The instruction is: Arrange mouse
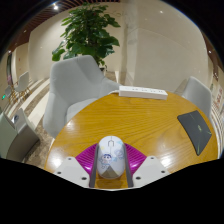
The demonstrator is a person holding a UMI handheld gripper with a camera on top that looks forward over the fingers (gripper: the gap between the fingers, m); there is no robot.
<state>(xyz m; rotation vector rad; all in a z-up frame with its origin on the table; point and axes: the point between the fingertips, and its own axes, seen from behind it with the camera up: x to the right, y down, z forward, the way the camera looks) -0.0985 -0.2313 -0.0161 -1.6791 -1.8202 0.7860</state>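
Observation:
A white mouse [112, 157] with a small cartoon print and a grey scroll wheel sits between my fingers. My gripper [112, 172] is shut on it, a magenta pad [86, 158] pressing each side. The mouse is held up above the near part of the round wooden table [140, 122]. A dark mouse pad [196, 130] lies on the table to the right, beyond the fingers.
A white keyboard [143, 92] lies at the table's far edge. A pale grey chair [75, 88] stands at the far left and another [197, 95] at the far right. A leafy potted plant [88, 35] rises behind them.

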